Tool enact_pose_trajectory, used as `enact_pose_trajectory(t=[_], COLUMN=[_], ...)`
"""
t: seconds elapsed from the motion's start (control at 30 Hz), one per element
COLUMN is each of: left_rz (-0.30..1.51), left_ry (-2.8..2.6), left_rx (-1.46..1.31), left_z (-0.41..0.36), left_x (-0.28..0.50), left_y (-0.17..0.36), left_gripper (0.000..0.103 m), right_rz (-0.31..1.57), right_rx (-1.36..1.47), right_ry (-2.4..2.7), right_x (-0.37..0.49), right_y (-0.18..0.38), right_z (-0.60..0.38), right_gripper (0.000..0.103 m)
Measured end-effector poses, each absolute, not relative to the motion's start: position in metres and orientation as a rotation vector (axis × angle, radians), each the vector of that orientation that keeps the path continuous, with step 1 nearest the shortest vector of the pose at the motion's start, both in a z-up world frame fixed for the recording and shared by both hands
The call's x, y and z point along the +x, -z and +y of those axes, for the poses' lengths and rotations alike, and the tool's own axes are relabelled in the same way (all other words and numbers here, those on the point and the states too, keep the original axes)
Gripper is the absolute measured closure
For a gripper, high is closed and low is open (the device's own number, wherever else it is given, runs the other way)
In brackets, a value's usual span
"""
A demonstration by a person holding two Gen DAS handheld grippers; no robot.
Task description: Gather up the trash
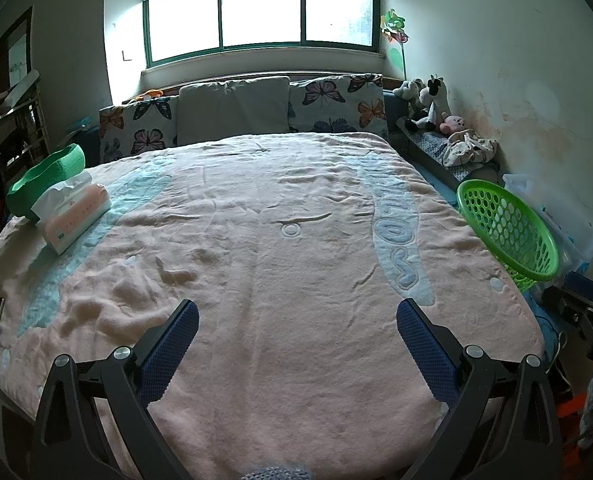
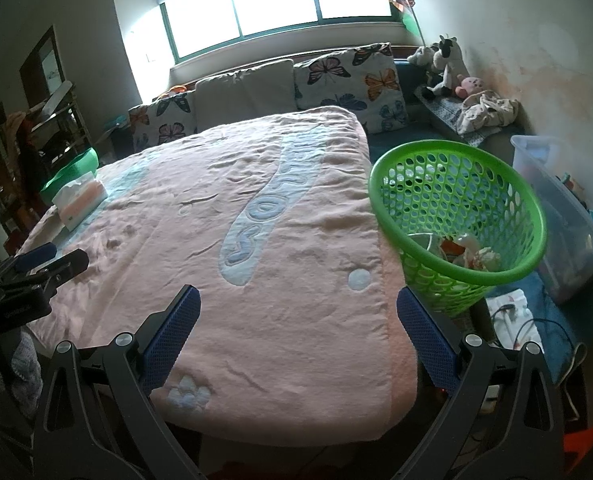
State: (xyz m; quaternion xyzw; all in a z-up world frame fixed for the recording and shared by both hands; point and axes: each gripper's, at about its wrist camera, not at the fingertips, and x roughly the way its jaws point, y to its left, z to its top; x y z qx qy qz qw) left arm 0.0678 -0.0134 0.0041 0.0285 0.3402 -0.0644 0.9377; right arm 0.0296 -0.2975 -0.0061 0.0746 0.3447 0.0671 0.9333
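Note:
A green perforated basket (image 2: 456,216) stands at the bed's right edge, with crumpled trash (image 2: 472,254) inside; it also shows in the left wrist view (image 1: 508,232). My left gripper (image 1: 296,340) is open and empty above the near part of the pink blanket (image 1: 276,220). My right gripper (image 2: 296,336) is open and empty over the blanket's near right corner, just left of the basket. The left gripper shows at the left edge of the right wrist view (image 2: 36,272). No loose trash shows on the blanket.
A tissue box (image 1: 74,216) and a green bowl-shaped item (image 1: 46,178) sit at the bed's left side. Butterfly pillows (image 1: 336,104) line the head. Plush toys (image 1: 432,104) and a clear plastic bin (image 2: 560,208) stand along the right wall.

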Motion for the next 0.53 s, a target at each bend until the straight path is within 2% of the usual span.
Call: enact_pose_trajectory(t=[0.53], left_rz=[0.690], left_ry=[0.103], left_rx=[0.050], left_z=[-0.0119], left_x=[0.0686], left_y=[-0.0057], left_gripper=[0.007], right_rz=[0.704], right_rx=[0.155], right_ry=[-0.140], right_x=[0.0297], right_y=[0.0073], right_z=[-0.2977], right_gripper=[0.005])
